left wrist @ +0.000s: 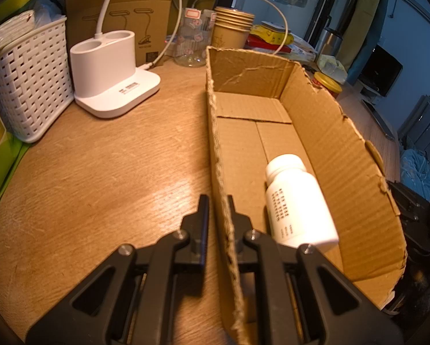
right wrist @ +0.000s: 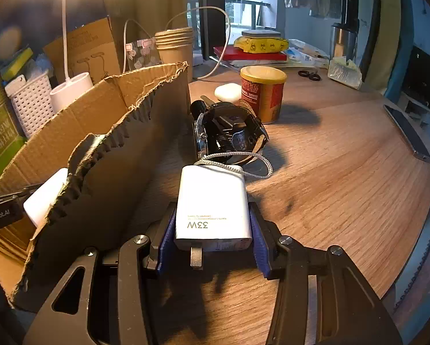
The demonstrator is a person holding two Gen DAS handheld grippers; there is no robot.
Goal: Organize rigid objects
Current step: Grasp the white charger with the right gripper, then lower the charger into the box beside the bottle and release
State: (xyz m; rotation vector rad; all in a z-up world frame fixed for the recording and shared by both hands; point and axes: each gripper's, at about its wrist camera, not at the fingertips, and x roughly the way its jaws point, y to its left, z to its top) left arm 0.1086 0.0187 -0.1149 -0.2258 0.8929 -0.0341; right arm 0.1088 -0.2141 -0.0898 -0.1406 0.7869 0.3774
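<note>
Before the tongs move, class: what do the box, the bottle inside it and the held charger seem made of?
Box: corrugated cardboard, matte brown, fluting visible along torn edges.
Bottle: probably plastic, smooth opaque white with slight sheen, printed text.
Charger: likely hard plastic, glossy white shell marked 33W, with a metal prong.

Left wrist view: cardboard box (left wrist: 315,132) near end runs off the bottom edge; its left wall hides the inner face of one finger of the left gripper (left wrist: 218,210). White bottle (left wrist: 299,201) base sits behind gripper linkage; label print too small to read.

Right wrist view: box wall hides most of the bottle (right wrist: 46,198). Charger (right wrist: 213,207) small print illegible. Lamp head blown out.
</note>
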